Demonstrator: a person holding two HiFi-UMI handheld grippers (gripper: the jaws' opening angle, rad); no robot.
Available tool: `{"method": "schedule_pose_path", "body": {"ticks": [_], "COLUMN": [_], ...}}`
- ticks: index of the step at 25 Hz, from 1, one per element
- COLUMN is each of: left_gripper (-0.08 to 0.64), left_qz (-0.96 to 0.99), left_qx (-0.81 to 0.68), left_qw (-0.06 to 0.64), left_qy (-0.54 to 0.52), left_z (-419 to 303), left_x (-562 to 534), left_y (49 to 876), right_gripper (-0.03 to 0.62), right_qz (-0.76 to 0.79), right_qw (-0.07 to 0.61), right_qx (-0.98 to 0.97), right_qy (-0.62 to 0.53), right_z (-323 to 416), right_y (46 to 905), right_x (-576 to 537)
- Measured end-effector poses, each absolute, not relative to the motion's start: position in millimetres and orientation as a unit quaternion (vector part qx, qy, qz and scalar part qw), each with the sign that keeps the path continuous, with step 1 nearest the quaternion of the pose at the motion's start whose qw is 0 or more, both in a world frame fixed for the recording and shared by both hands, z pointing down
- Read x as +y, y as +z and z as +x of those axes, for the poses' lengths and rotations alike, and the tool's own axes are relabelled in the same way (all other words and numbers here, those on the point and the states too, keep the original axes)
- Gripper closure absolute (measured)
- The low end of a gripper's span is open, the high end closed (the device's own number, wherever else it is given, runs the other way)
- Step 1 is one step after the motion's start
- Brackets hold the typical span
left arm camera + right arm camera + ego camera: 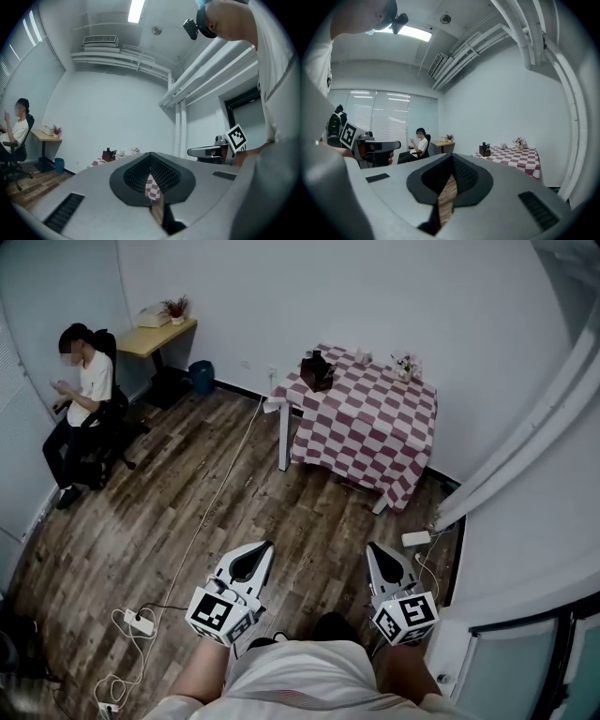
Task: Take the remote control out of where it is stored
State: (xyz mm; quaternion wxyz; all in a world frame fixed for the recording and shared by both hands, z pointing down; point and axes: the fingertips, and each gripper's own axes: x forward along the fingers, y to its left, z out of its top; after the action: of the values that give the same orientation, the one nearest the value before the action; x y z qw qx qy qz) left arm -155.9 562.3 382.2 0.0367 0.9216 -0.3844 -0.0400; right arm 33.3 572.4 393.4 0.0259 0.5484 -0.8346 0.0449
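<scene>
Nearest to me, at the bottom of the head view, sit the left gripper (262, 551) and the right gripper (376, 551), side by side and pointing level across the wooden floor (234, 502). Each one's own view shows its two jaws closed together with nothing between them, only a sliver of the room showing below the tips. What I'm after is well away from both. Across the room stands a table (375, 427) under a red-and-white checked cloth, and on its far left corner is a dark holder (317, 370), which I judge to be where the remote control is kept. The remote itself is too small to pick out from here. I expect it to be light, rigid, smooth-sided plastic, so a little slippery in the pads. I'd pinch it across its narrow sides near the end that stands out, clear of the buttons, and draw it straight up. The holder looks small and may lift with it, so the other claw may have to steady it. A white cable (220, 479) trails over the floor between me and the table, and a person (84, 390) sits off to the left.
</scene>
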Motion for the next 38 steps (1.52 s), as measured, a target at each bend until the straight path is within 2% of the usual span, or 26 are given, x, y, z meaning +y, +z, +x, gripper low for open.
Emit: {"method": "schedule_pose_path", "body": {"ticks": [9, 18, 38], "left_gripper": [0.552, 0.552, 0.552], "left_qz": [0.913, 0.902, 0.881], "left_qx": [-0.404, -0.429, -0.471], "left_qw": [0.031, 0.028, 0.049], "left_qy": [-0.05, -0.042, -0.017], "left_z": [-173, -161, -61], "left_x": [518, 454, 293], "left_y": [378, 376, 377], "right_gripper": [0.58, 0.58, 0.58], "right_qz": [0.531, 0.503, 0.472], "right_qw": [0.026, 0.017, -0.005], "right_qx": [-0.846, -0.862, -0.875], "right_qy": [0.046, 0.056, 0.112], "right_z": [19, 29, 139], "right_y": [387, 389, 420], "right_x": [516, 438, 256]}}
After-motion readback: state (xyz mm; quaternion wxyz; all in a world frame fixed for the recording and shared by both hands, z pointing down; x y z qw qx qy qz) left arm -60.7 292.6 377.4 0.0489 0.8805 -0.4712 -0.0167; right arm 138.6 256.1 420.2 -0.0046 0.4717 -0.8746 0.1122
